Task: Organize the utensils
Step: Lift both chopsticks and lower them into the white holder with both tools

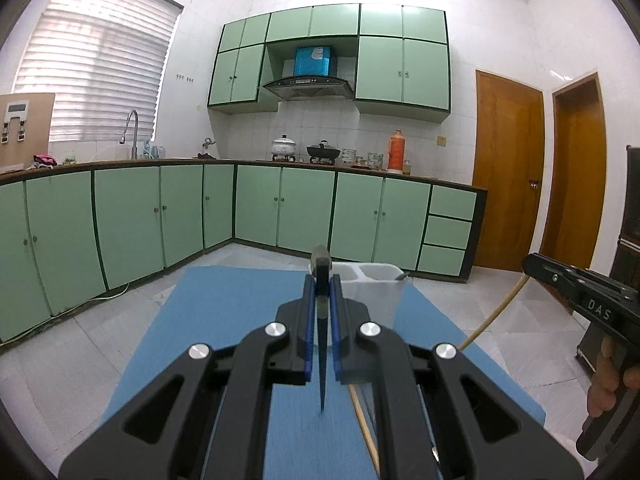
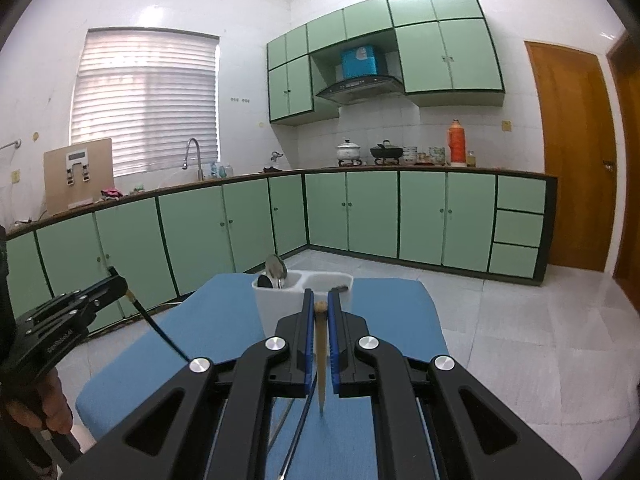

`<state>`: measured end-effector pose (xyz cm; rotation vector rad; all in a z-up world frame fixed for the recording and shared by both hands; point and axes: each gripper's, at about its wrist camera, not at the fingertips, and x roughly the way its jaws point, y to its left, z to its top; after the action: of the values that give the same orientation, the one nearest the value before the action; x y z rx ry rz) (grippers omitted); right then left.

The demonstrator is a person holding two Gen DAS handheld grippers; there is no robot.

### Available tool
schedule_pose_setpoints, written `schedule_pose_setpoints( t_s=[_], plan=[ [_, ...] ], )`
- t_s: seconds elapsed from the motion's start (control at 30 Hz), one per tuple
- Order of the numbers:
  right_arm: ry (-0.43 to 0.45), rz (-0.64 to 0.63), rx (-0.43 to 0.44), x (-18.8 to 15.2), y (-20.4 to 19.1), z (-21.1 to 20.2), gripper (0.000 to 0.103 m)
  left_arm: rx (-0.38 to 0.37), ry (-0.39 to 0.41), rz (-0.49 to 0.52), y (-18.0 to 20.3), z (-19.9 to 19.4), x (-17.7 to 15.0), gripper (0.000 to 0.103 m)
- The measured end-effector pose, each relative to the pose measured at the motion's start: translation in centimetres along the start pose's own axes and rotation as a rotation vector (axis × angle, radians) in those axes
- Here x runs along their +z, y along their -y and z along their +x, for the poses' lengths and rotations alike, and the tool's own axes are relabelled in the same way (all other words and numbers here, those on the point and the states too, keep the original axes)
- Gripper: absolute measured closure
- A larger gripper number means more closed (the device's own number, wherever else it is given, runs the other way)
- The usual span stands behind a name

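Both grippers hang above the blue surface, each clamped on one chopstick. The left gripper has its fingers pressed shut on a dark chopstick, which slants down toward the surface. The right gripper pinches a pale wooden chopstick the same way. At the far edge stands a white two-compartment holder — a spoon leans in its left compartment.

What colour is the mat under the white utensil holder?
Blue mat, plain; clearest in the right wrist view.
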<state>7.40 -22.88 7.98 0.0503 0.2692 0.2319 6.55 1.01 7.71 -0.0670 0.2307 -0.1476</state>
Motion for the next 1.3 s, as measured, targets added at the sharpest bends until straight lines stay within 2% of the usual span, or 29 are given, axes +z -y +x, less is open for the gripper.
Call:
schedule_pose_setpoints(
  t_s=[0.47,0.63,0.83,1.03,1.17,1.3],
  plan=[
    [-0.017,-0.015,0.061,3.5,0.4,2.1,0.096,-0.039,0.008,0.000,-0.4,1.3,3.2,0.097],
    [-0.007,-0.004,0.094,5.7,0.9,3.0,0.096,-0.060,0.026,0.004,0.0,2.4,5.0,0.097],
    [0.049,-0.008,0.111,9.6,0.9,3.4,0.096,-0.086,0.083,0.008,0.9,3.7,8.3,0.097],
    [0.098,-0.005,0.100,13.7,1.2,4.7,0.096,-0.083,0.182,0.002,1.9,5.5,12.3,0.097],
    [0.094,-0.018,0.079,15.3,1.2,6.9,0.096,-0.092,0.237,-0.020,2.6,7.8,14.8,0.097],
    [0.065,-0.015,0.061,15.3,1.5,9.6,0.096,-0.072,0.266,-0.019,3.4,10.6,15.9,0.097]
  ],
)
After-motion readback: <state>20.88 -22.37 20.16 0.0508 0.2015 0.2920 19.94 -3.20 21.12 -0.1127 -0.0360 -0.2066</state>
